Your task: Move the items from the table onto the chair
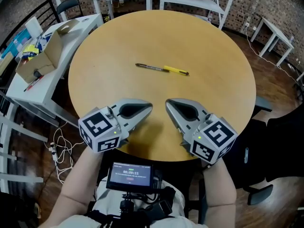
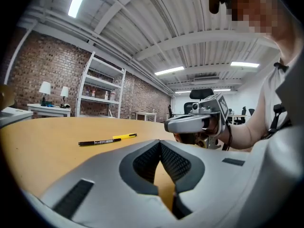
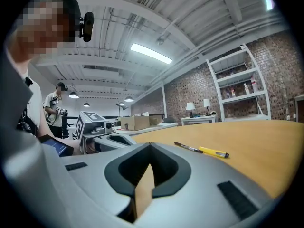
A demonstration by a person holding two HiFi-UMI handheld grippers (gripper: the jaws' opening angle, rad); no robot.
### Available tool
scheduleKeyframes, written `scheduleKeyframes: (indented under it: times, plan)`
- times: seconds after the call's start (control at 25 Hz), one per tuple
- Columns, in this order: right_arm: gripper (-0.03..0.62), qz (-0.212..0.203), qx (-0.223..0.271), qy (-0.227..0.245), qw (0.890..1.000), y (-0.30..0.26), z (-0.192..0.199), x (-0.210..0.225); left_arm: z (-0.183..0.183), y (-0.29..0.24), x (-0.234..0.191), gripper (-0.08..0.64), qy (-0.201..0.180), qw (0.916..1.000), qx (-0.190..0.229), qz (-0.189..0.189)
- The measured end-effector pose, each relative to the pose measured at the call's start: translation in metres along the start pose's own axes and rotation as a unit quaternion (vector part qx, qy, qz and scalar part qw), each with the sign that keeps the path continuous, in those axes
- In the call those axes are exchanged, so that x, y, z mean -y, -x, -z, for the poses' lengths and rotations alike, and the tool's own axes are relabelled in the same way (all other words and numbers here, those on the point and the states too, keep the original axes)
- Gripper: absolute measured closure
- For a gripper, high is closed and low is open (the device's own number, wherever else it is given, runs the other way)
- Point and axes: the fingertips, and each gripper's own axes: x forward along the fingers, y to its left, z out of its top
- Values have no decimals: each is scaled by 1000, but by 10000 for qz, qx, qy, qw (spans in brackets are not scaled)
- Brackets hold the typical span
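Left gripper (image 1: 150, 108) and right gripper (image 1: 167, 103) are held clenched, empty; opening is needed before the black pen (image 1: 148, 67) is pinched.

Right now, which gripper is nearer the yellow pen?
Right. The right gripper is almost directly below the yellow pen in the head view; the left gripper is farther, below and left of it.
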Motion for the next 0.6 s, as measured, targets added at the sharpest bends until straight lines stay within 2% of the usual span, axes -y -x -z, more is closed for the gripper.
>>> scheduleKeyframes:
  times: [0.36,0.6]
  plan:
    - [588,49,-232,-115,9997,-13,19,5,2,4,-6,551,21,9999,-2,-113]
    - [588,40,-260,63,9996,-16,22,3,2,5,-5,551,7,9999,3,-103]
